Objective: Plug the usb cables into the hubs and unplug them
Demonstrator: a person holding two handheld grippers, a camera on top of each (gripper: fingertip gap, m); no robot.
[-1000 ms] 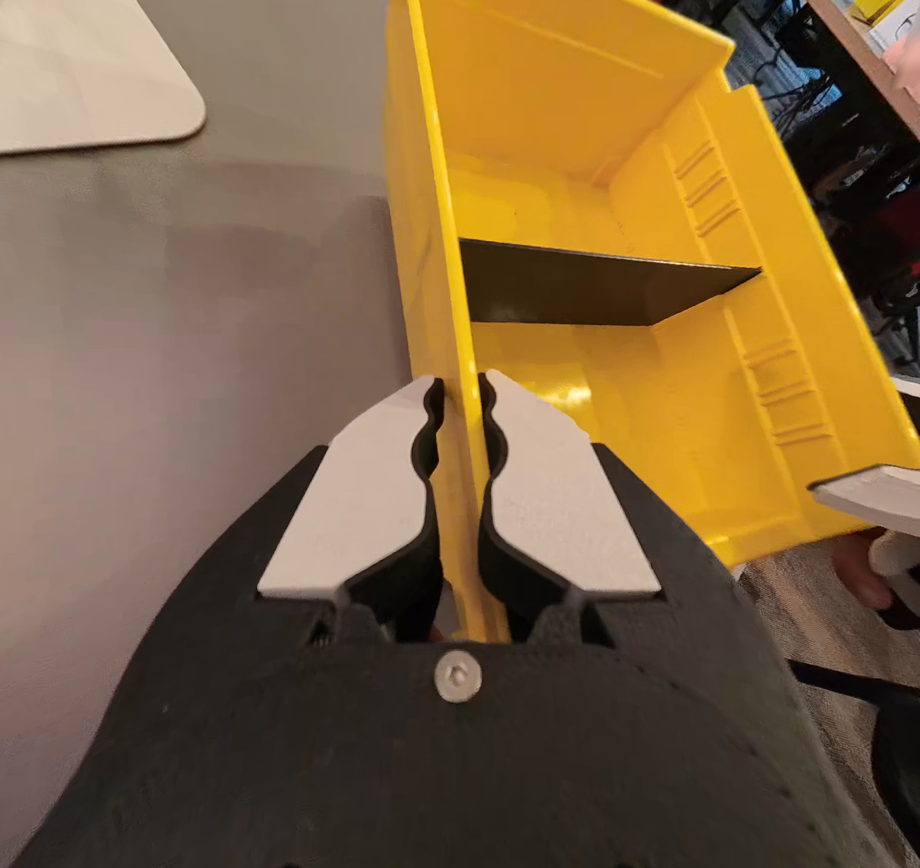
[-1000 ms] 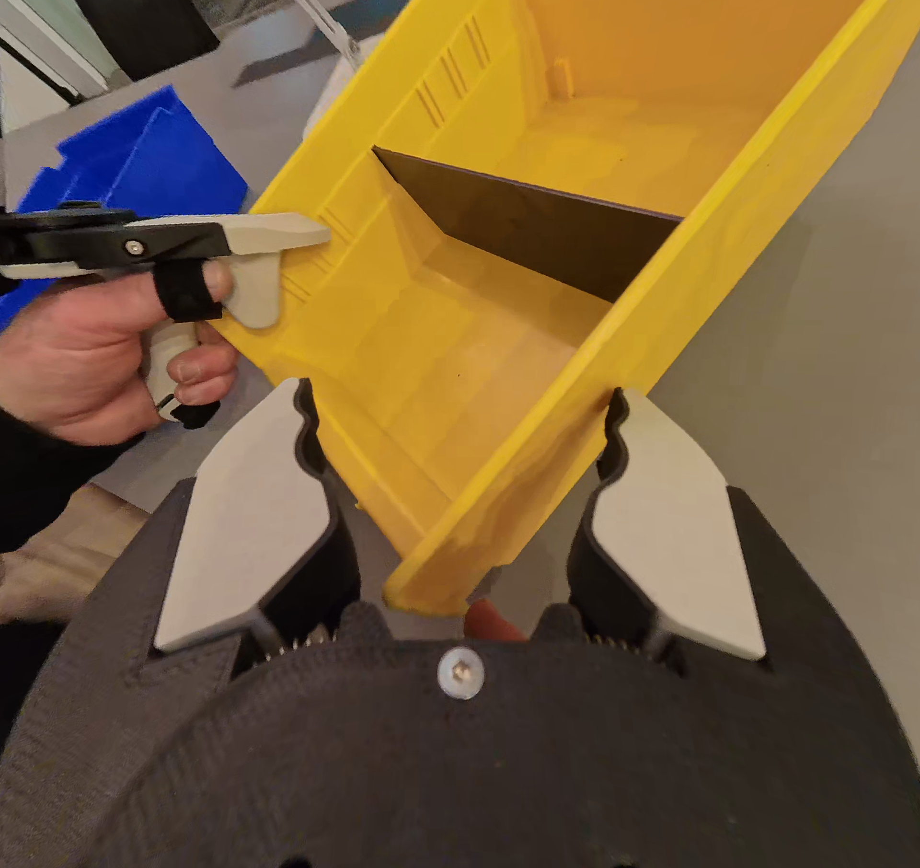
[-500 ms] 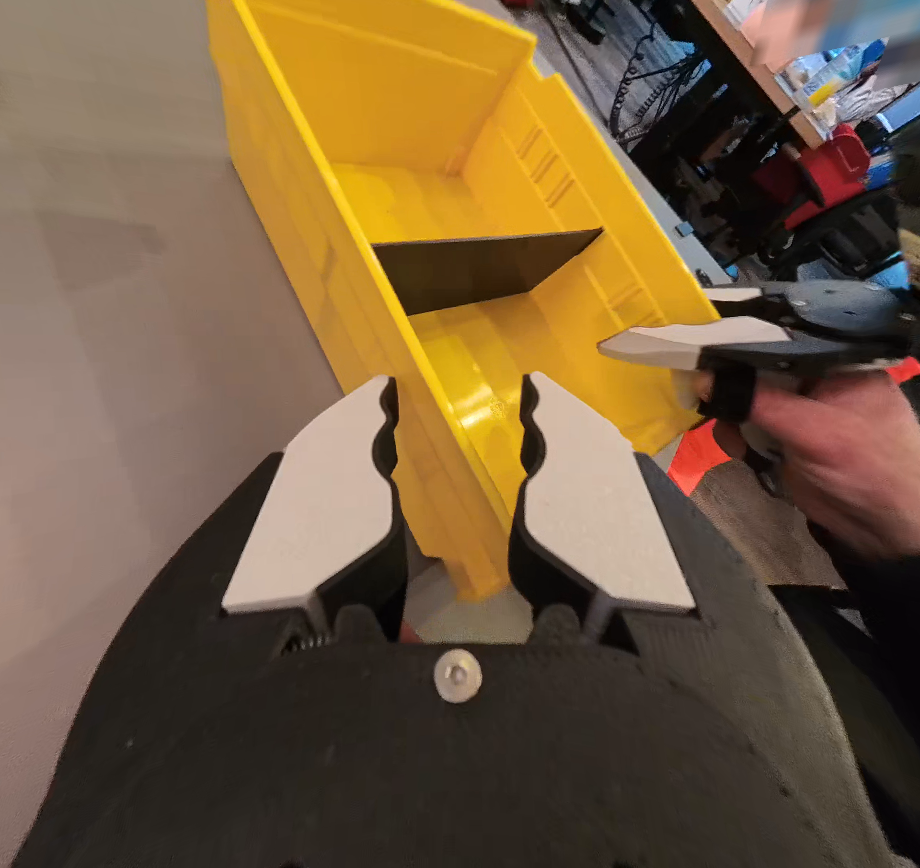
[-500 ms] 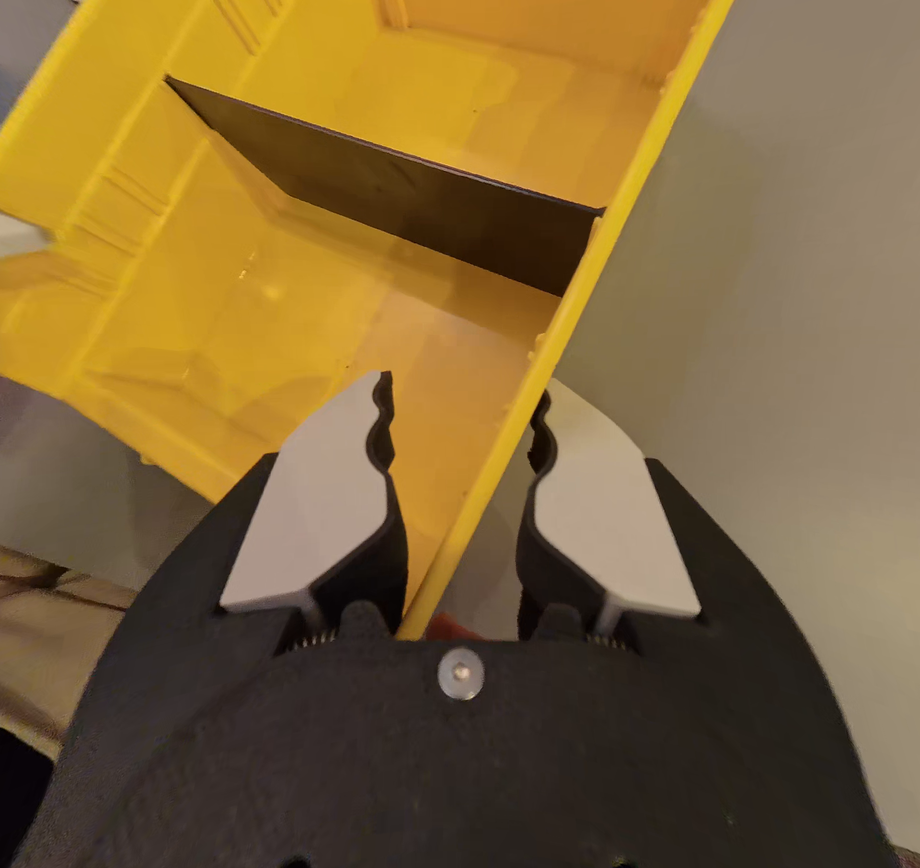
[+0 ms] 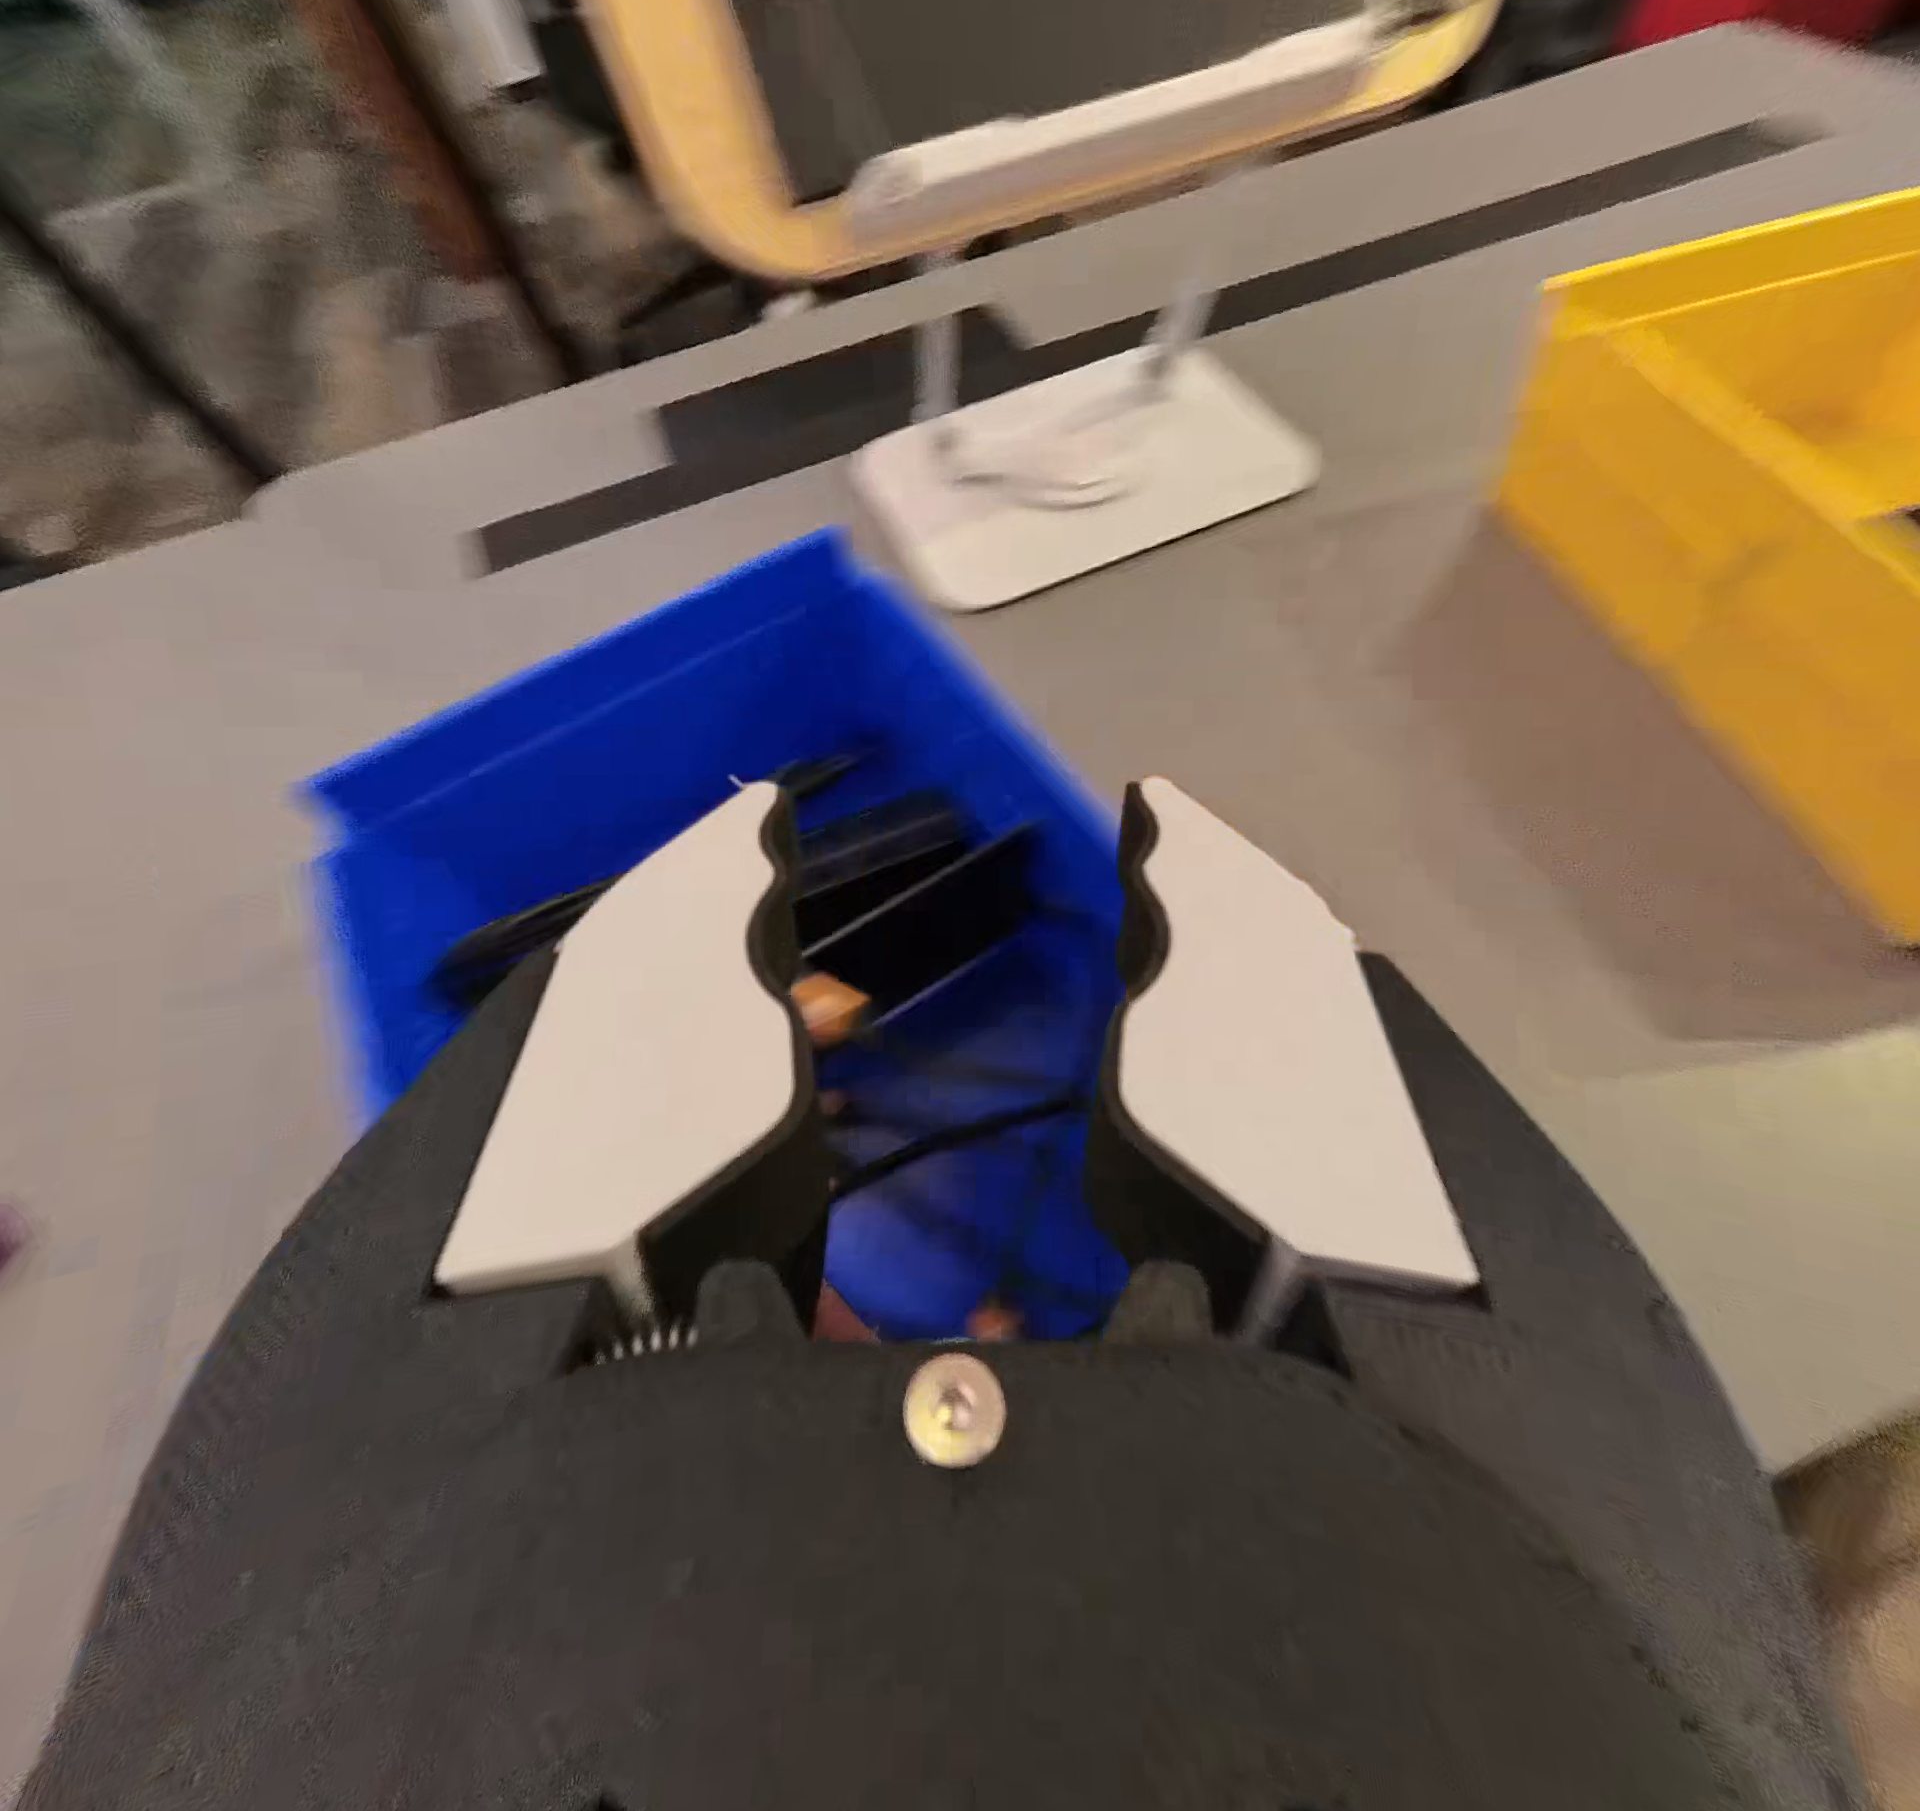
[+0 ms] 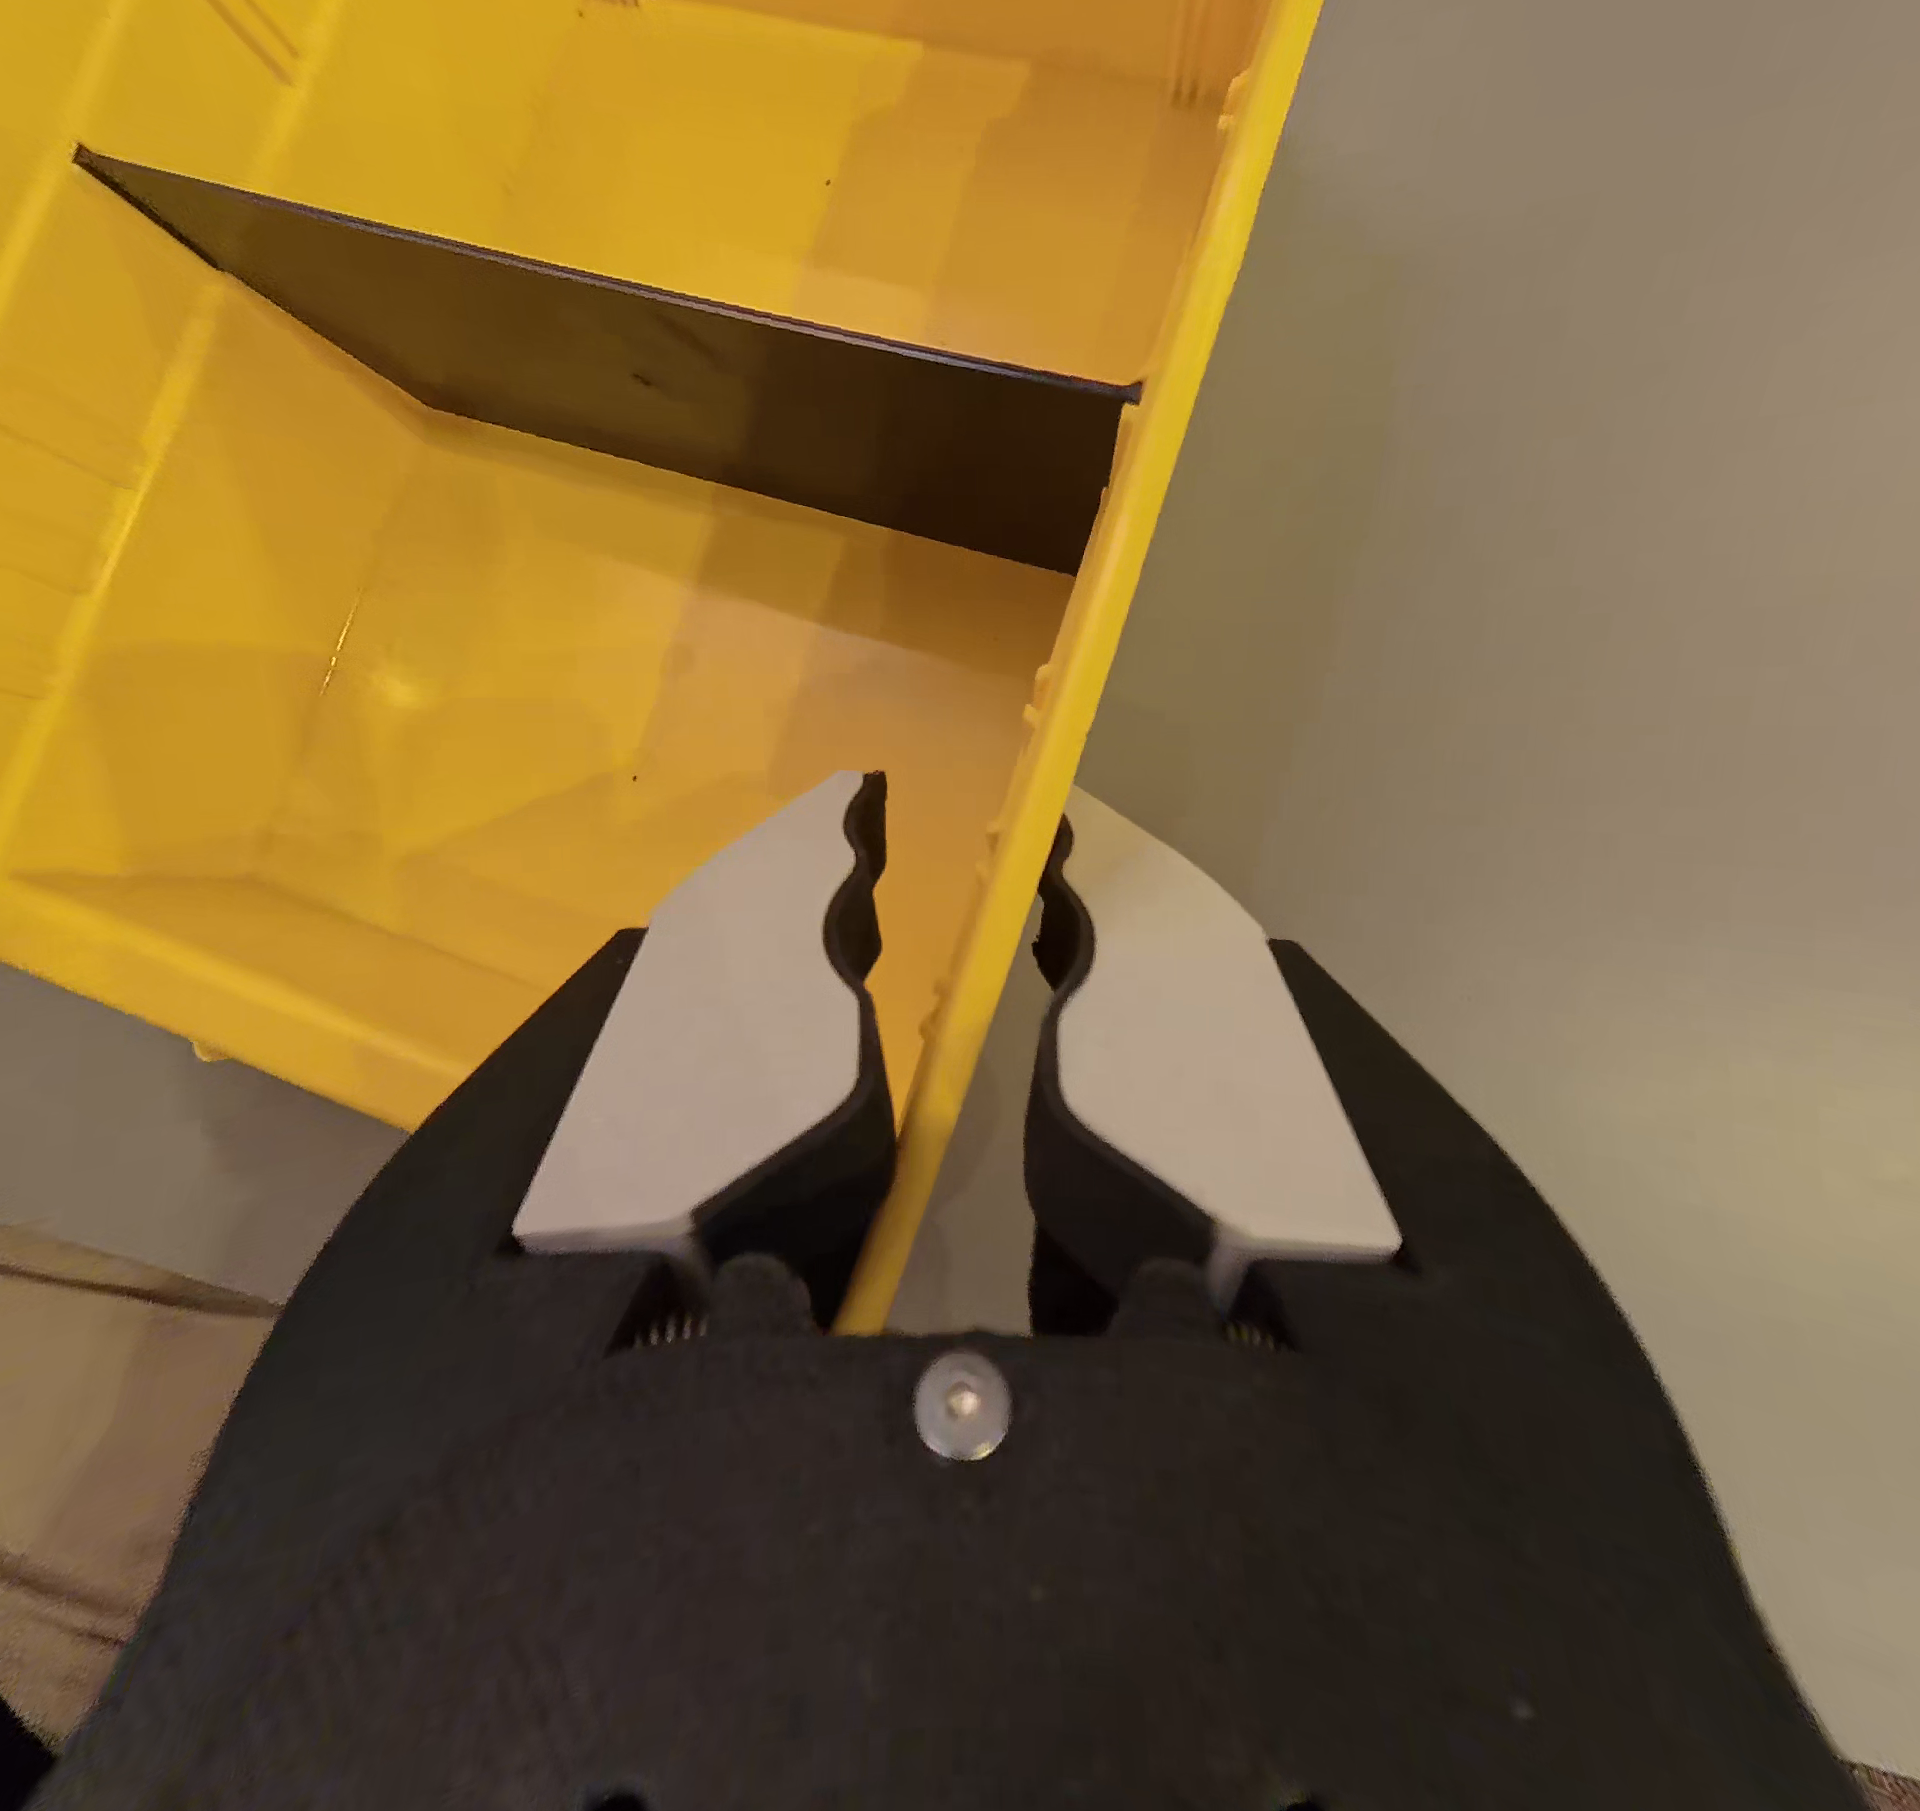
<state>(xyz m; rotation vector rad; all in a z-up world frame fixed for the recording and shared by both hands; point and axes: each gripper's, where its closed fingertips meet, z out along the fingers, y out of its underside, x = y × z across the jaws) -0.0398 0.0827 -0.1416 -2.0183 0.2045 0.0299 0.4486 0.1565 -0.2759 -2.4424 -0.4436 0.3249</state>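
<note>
In the blurred left wrist view, my left gripper (image 5: pixel 953 795) is open and empty, just above a blue bin (image 5: pixel 623 753). The bin holds black dividers (image 5: pixel 914 888), a thin black cable (image 5: pixel 966 1133) and a small brown piece (image 5: pixel 831 1008). Dark items in its far part are too blurred to name. In the right wrist view, my right gripper (image 6: pixel 971 793) straddles the right side wall of the yellow bin (image 6: pixel 1164 390). The jaws are narrow. The right finger is against the wall and the left stands slightly off it. I cannot make out any hub.
The yellow bin is empty apart from a black divider (image 6: pixel 727 400) and also shows at the right of the left wrist view (image 5: pixel 1714 535). A white stand base (image 5: pixel 1091 504) sits behind the blue bin. The bins rest on a grey table (image 6: pixel 1558 618). My hands' fingertips stand some 50 centimeters from each other.
My left gripper let go of the yellow bin's wall, opened and swung left over the blue bin. My right gripper moved onto the yellow bin's right wall and its jaws narrowed.
</note>
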